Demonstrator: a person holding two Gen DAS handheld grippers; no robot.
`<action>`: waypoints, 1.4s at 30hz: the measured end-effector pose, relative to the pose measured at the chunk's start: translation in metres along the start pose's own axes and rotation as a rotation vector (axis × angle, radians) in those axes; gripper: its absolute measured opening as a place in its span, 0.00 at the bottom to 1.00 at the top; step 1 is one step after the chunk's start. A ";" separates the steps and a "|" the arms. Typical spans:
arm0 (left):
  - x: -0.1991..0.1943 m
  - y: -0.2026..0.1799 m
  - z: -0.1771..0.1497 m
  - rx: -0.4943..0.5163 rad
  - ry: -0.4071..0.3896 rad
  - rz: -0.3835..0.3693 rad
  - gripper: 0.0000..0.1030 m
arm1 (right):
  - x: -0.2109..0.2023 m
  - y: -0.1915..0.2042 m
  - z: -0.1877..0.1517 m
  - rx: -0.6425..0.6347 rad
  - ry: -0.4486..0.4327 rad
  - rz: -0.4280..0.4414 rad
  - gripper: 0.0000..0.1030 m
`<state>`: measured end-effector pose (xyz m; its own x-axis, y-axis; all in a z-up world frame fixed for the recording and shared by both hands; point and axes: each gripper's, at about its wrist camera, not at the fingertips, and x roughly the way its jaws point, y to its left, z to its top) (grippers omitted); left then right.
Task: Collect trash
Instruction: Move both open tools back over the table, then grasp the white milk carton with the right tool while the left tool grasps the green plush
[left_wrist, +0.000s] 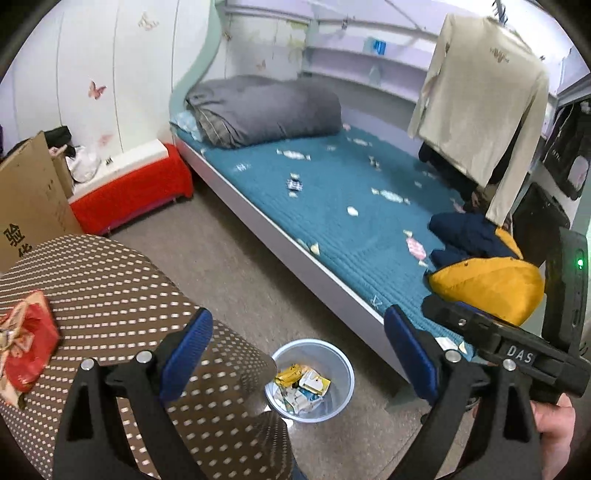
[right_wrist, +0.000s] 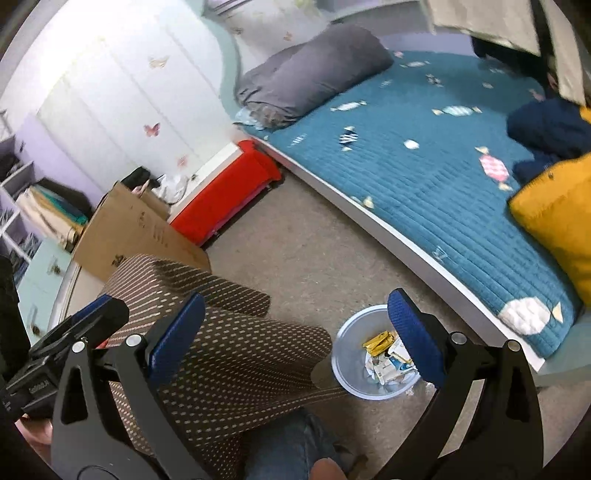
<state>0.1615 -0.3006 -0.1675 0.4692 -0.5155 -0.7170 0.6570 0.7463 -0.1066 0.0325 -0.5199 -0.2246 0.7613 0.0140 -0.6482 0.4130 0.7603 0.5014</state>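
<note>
A pale blue bin (left_wrist: 341, 391) stands on the floor between the table and the bed. It holds a yellow wrapper (left_wrist: 291, 374) and several white wrappers. My left gripper (left_wrist: 299, 314) hangs open above the bin with nothing between its blue pads (left_wrist: 188, 354). In the right wrist view the bin (right_wrist: 343, 347) lies below my right gripper (right_wrist: 297, 295), which also stands wide open and holds nothing. One right pad (right_wrist: 417, 339) covers part of the bin's rim. A red packet (left_wrist: 29, 339) lies on the table at the far left.
The table with a brown dotted cloth (left_wrist: 110, 295) is at the left. A bed with a teal quilt (left_wrist: 332, 206) carries a grey duvet (left_wrist: 266, 110) and a yellow cushion (left_wrist: 487, 291). A cardboard box (left_wrist: 29, 206) and a red bench (left_wrist: 136, 192) stand by the wall. A knee in jeans (right_wrist: 288, 443) shows below.
</note>
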 end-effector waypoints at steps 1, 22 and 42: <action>-0.007 0.002 -0.001 0.002 -0.013 0.002 0.89 | -0.003 0.013 0.000 -0.022 0.000 0.013 0.94; -0.135 0.126 -0.057 -0.127 -0.196 0.134 0.89 | -0.002 0.198 -0.034 -0.346 0.052 0.136 0.94; -0.190 0.304 -0.163 -0.466 -0.164 0.379 0.89 | 0.090 0.384 -0.127 -0.726 0.269 0.307 0.94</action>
<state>0.1757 0.0931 -0.1763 0.7280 -0.2090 -0.6529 0.1177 0.9764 -0.1812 0.1963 -0.1444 -0.1634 0.6043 0.3735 -0.7038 -0.2888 0.9259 0.2434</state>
